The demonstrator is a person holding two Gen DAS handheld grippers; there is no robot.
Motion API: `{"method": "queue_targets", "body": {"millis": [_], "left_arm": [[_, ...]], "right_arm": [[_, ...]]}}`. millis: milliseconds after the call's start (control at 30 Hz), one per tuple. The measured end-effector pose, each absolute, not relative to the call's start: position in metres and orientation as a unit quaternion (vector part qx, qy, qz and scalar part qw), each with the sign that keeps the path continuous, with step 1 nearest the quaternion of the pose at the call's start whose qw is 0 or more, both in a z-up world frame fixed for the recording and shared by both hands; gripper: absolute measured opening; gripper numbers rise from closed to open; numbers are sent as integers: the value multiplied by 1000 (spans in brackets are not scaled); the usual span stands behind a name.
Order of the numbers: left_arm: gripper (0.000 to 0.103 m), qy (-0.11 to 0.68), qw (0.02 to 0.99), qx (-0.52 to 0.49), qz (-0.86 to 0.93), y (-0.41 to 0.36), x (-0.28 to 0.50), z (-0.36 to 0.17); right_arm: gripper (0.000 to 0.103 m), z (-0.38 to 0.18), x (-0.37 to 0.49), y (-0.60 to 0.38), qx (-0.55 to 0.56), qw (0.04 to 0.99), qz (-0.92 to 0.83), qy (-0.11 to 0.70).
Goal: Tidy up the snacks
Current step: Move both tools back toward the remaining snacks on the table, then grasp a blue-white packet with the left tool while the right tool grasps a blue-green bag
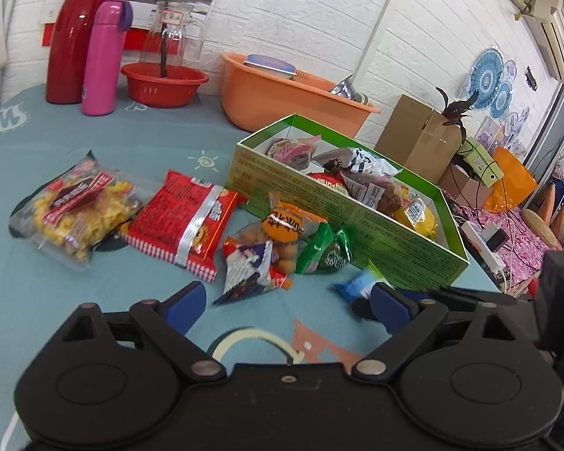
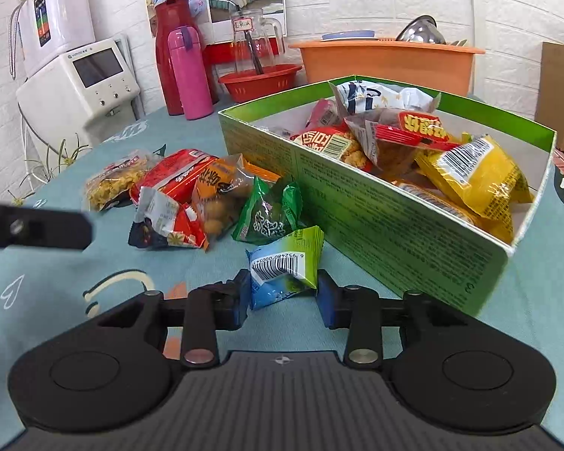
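Teal tabletop, green snack box (image 2: 375,203) at right — the right hand-held gripper (image 2: 283,293) has its pads pressed on a blue-green snack packet (image 2: 285,267) lying just beside the box's near wall, while the left hand-held gripper (image 1: 285,300) hangs open, farther off

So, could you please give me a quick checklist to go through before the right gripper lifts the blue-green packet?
1. Packet between the right gripper pads: ok; the blue-green packet sits between them.
2. Pads pressing firmly on the packet: cannot tell; they sit at its sides, but the squeeze does not show.
3. Packet clear of the other snacks: ok; the green packet lies apart, behind it.
4. Room in the box: ok; space shows near its front corner.
5. Left gripper out of the way: ok; open, empty, off to the side.
6. Snacks left on the table: not ok; several remain.
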State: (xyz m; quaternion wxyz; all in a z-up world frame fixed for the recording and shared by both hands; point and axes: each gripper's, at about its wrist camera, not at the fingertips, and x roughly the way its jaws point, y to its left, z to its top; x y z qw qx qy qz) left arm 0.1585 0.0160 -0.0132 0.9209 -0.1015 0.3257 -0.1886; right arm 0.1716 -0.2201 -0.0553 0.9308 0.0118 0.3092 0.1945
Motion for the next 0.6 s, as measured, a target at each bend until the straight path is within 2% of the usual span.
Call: {"method": "queue_targets", "body": {"millis": [333,367,400,433,567,600], "left_arm": [[103,352,918,-95,-155,3,211,-42],[97,354,917,-96,-155,4,212,-44],[74,359,915,-99,-158,5,214,-45],[68,365,911,-103,-163,6,215,-47],[80,357,913,-114,-164,7,216,-48],[80,355,913,-116,-164,7,216,-48]], "right_arm": [[64,-49,151,-230,26,933,203,296],[64,-48,153,-230,28,932,205,298],[64,-48,153,-230,30,931,207,298],[64,-49,153,-230,31,930,209,299],[64,-51,155,-226,35,928,213,305],[64,-51,155,-226,35,927,213,306]]}}
